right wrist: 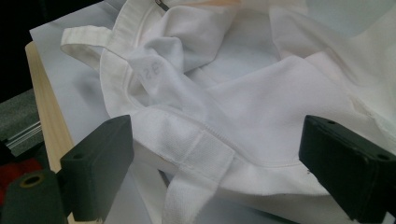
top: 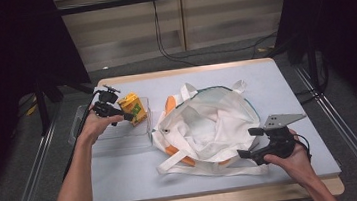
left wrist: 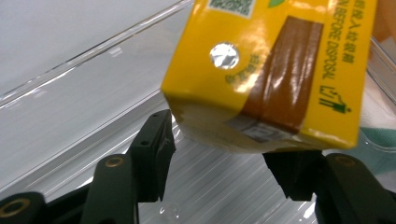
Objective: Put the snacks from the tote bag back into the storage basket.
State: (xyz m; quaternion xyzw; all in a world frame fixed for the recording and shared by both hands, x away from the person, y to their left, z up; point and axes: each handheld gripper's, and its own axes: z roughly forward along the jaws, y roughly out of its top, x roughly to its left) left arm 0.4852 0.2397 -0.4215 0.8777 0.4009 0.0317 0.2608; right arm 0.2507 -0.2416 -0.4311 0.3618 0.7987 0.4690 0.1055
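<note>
A yellow drink carton [top: 133, 108] leans tilted inside a clear plastic tray [top: 118, 137] at the table's left. My left gripper [top: 124, 115] reaches into the tray from the left, its tips at the carton's lower end. In the left gripper view the carton [left wrist: 271, 70] sits just over my left gripper [left wrist: 219, 149]; a slim gap shows at the left pad, and the carton hides the right pad. A white tote bag [top: 204, 123] lies open mid-table. My right gripper [top: 247, 143] stands wide open at its near right rim. The bag's hem [right wrist: 201, 144] lies untouched between the jaws.
The bag has orange and teal trim, and its straps [top: 199, 171] trail toward the front edge. A pale mat covers the wooden table [top: 290, 83]. Beyond the back edge, cables [top: 172, 56] lie on the floor, and dark stands flank both sides.
</note>
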